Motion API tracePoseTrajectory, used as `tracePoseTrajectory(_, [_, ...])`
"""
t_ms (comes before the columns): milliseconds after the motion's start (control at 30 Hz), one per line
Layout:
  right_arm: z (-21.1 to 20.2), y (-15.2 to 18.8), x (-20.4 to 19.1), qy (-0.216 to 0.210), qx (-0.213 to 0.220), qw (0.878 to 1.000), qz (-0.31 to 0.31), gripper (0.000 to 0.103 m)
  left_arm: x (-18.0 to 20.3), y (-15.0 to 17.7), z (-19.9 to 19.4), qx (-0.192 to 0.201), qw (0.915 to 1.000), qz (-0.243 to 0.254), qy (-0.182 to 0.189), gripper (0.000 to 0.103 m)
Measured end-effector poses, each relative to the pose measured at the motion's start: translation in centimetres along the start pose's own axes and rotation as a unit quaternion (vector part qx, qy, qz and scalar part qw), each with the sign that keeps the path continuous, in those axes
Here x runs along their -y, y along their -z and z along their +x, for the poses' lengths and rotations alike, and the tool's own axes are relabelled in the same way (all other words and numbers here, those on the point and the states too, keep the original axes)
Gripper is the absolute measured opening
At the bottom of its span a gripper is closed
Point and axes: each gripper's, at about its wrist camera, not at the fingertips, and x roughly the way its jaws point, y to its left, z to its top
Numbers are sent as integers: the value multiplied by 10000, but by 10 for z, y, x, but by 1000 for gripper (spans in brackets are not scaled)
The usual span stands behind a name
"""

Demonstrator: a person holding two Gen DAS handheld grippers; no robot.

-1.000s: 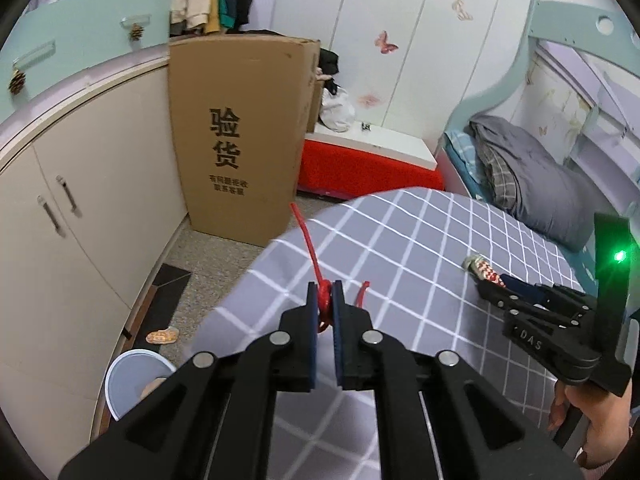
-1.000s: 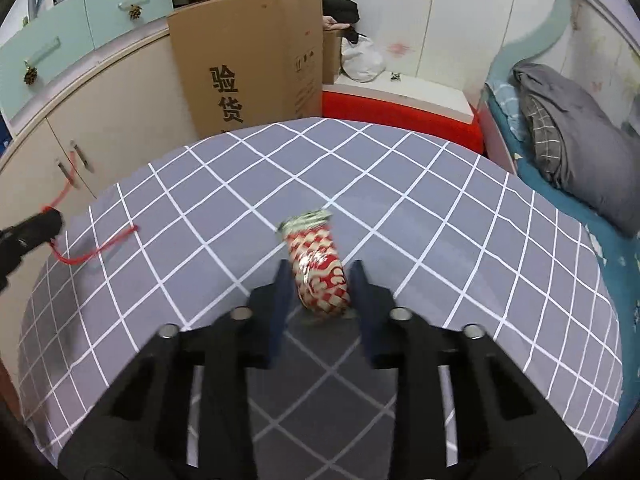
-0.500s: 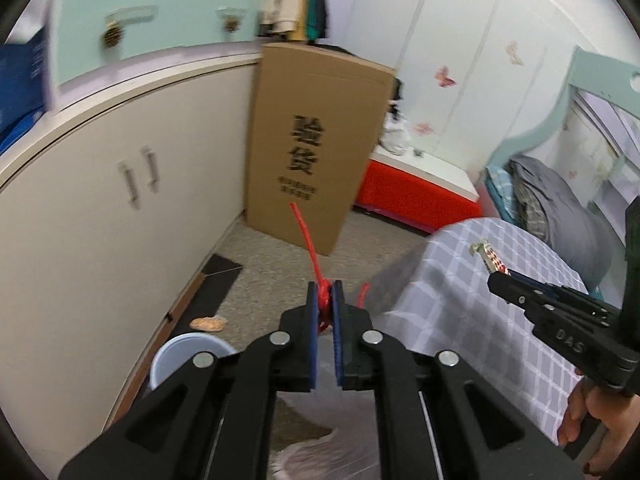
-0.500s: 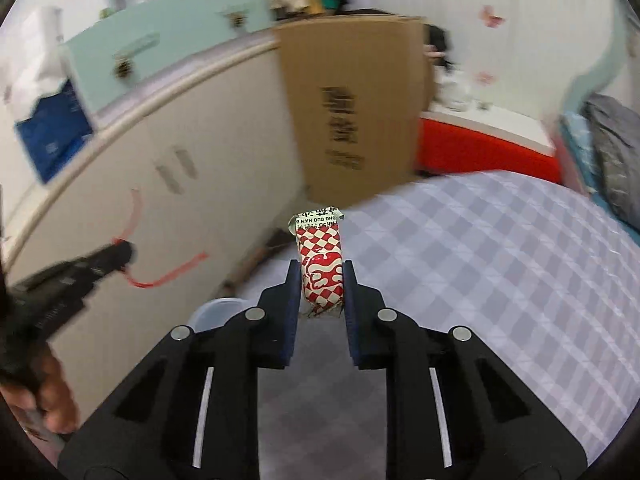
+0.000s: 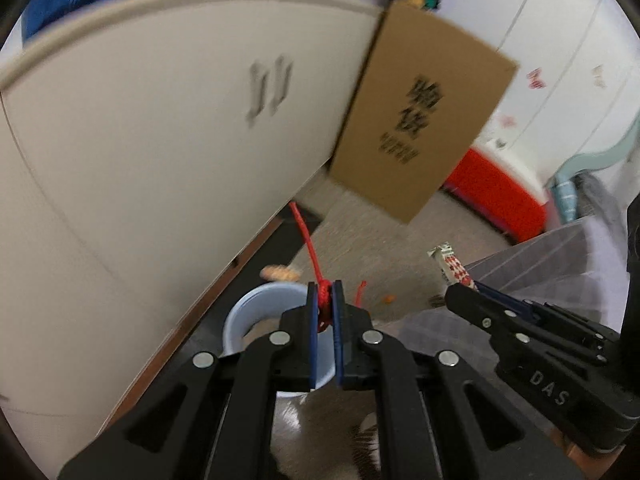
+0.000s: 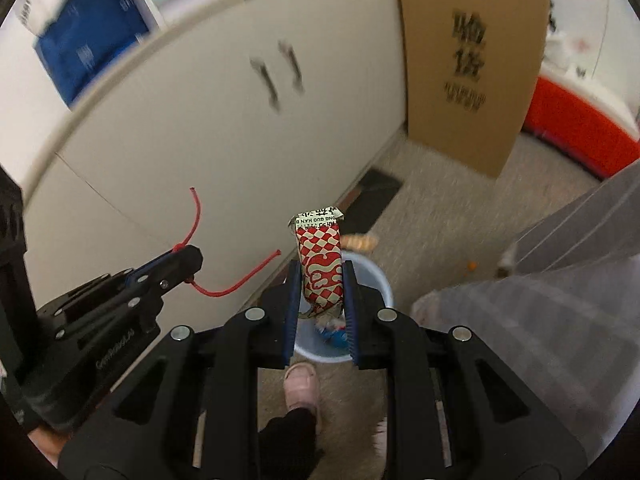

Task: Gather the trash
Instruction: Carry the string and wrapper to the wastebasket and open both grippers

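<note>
Above the bin (image 6: 376, 280), right gripper (image 6: 320, 280) clamps a "GUO HAN" wrapper (image 6: 320, 268); left gripper (image 5: 325, 304) pinches red string (image 5: 308, 248).

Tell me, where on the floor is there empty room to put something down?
Bare speckled floor lies open between the tall brown cardboard box, the cream cabinet doors and the grey checked tablecloth. It is crowded near the pale blue round bin: a pink slipper, an orange scrap and a dark mat sit close by.

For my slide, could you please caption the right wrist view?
Right gripper holding a red-checked wrapper above the pale blue bin.
</note>
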Motion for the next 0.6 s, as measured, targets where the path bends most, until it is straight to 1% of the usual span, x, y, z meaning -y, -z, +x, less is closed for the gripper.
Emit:
tracePoseTrajectory(67, [31, 5, -2, -15, -218, 9997, 63, 20, -17, 8, 27, -215, 9997, -97, -59, 6])
tracePoseTrajectory(100, [51, 8, -3, 45, -333, 9994, 64, 20, -23, 11, 40, -310, 9994, -121, -109, 6])
tracePoseTrajectory(167, [71, 12, 3, 36, -489, 9987, 121, 20, -34, 18, 69, -497, 9985, -114, -208, 6])
tracePoseTrajectory(267, [107, 19, 10, 123, -727, 9971, 169, 20, -43, 25, 99, -661, 9972, -77, -345, 6])
tracePoseTrajectory(333, [123, 24, 16, 153, -838, 9962, 197, 20, -48, 29, 119, -799, 9962, -83, -344, 6])
tracePoseTrajectory(467, [147, 27, 26, 156, -985, 9947, 235, 20, -46, 33, 147, -950, 9947, -25, -392, 7])
tracePoseTrajectory(600, [163, 26, 33, 121, -1039, 9940, 312, 21, -41, 34, 163, -948, 9946, 109, -408, 7])
